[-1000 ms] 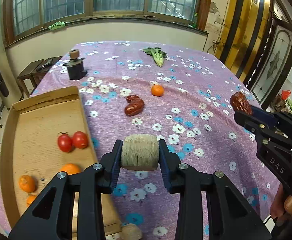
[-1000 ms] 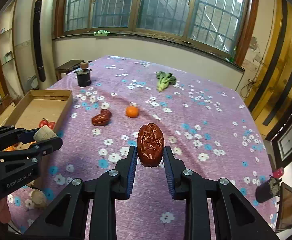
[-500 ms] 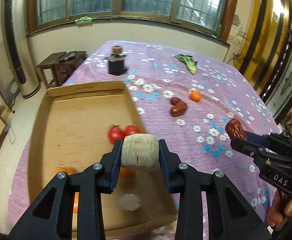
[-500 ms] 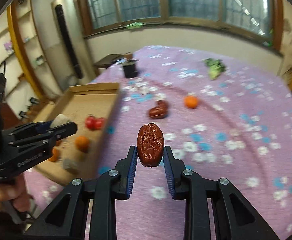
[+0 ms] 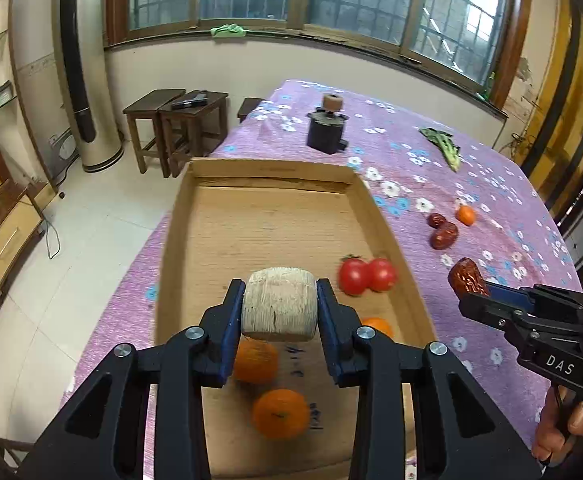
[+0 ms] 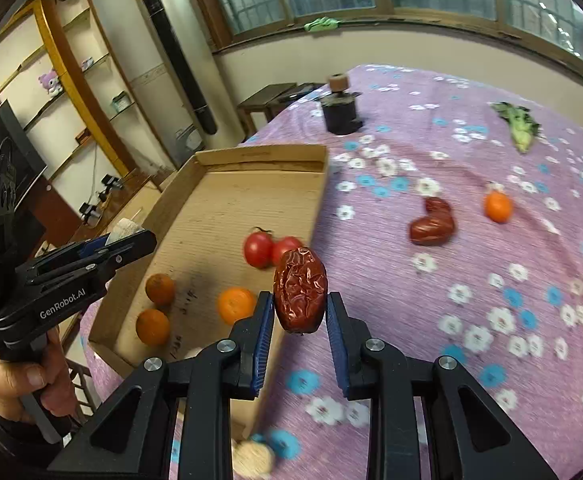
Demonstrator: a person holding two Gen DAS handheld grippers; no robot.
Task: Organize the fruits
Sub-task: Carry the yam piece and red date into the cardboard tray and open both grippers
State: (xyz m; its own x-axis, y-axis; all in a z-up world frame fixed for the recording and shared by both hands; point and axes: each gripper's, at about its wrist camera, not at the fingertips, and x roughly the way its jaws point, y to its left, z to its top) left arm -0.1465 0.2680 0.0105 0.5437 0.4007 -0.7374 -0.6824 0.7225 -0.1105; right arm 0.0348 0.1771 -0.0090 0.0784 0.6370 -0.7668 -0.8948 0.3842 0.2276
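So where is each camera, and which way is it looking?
Left wrist: on the left gripper, facing down its fingers at the cardboard box; it grips a pale cylinder; the right gripper and a hand show.
Right wrist: on the right gripper, facing down at the purple tablecloth beside the box; it grips a wrinkled red date; the left gripper and its hand show.
Shared: box, tomatoes, oranges, tablecloth.

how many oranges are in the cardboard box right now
3, all at the near end of the cardboard box: one orange toward the far-side wall, one by the near corner, one just behind the right gripper. More could be hidden behind the grippers.
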